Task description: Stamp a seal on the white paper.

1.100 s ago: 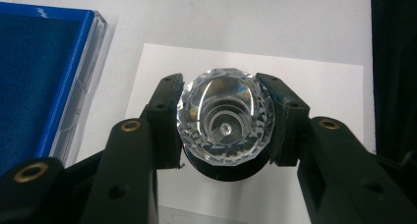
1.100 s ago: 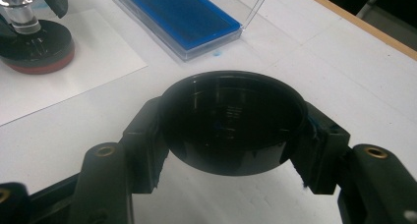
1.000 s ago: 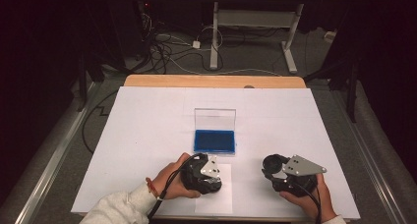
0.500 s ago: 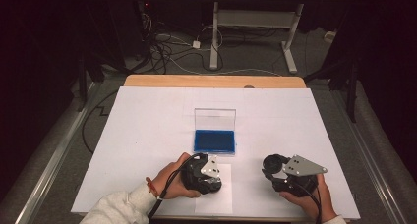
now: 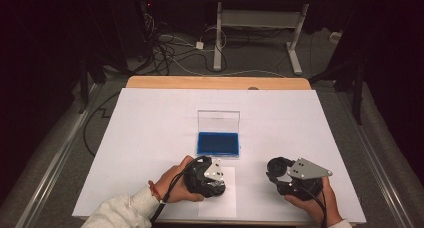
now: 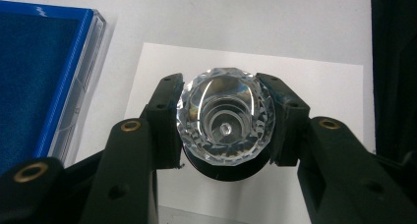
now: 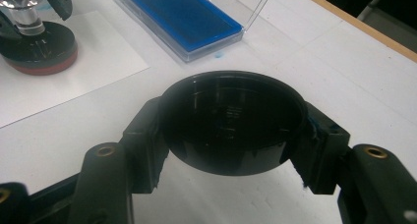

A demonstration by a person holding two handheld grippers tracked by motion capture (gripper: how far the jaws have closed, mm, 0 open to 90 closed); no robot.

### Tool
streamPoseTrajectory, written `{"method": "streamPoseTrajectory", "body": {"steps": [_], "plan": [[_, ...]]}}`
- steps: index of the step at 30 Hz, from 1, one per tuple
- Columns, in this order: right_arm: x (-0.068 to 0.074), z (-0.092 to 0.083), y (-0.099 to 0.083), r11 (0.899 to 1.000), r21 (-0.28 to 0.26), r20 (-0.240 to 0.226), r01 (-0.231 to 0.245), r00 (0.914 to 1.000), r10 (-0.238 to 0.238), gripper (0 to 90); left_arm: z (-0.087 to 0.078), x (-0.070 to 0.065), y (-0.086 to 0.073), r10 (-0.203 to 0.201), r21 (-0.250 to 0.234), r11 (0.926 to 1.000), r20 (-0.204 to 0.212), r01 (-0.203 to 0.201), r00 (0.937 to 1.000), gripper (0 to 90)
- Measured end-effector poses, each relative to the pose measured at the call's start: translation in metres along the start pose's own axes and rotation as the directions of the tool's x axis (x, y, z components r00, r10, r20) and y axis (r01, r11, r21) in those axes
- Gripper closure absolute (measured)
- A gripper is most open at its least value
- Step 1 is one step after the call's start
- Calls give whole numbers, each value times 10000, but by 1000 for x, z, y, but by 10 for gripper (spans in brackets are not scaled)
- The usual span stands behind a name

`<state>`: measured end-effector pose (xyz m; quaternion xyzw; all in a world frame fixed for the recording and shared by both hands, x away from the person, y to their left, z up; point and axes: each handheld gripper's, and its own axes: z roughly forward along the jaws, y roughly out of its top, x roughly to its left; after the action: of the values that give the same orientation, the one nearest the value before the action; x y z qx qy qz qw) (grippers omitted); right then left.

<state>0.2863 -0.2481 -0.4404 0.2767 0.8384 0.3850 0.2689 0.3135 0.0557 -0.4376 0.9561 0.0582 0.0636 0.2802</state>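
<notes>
My left gripper point(image 6: 225, 130) is shut on the clear faceted knob point(image 6: 225, 122) of a stamp whose black round base point(image 6: 227, 174) rests over a small white sheet point(image 6: 246, 71). In the high view that gripper point(image 5: 212, 184) sits at the table's near middle, just in front of the blue ink pad point(image 5: 218, 143). My right gripper point(image 7: 231, 135) is shut on a black round cap point(image 7: 231, 121), hollow side up, held just above the table. From above, the cap point(image 5: 279, 167) lies at the near right, apart from the stamp. The right gripper view also shows the stamp point(image 7: 34, 42) at the far left.
The ink pad's clear lid point(image 5: 218, 121) stands upright behind the pad. A white cover point(image 5: 150, 128) spreads over the table, with a wooden edge point(image 5: 215, 83) at the far side. Cables and desk legs point(image 5: 217, 38) lie on the floor beyond.
</notes>
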Motion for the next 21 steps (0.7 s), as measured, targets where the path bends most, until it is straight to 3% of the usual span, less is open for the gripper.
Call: {"method": "streamPoseTrajectory", "body": {"steps": [21], "plan": [[1,0,1,10000,-30,-90,58,9999,-58,385,-1,-3,2,98,158,9998,-231,-94,9997,546]]}}
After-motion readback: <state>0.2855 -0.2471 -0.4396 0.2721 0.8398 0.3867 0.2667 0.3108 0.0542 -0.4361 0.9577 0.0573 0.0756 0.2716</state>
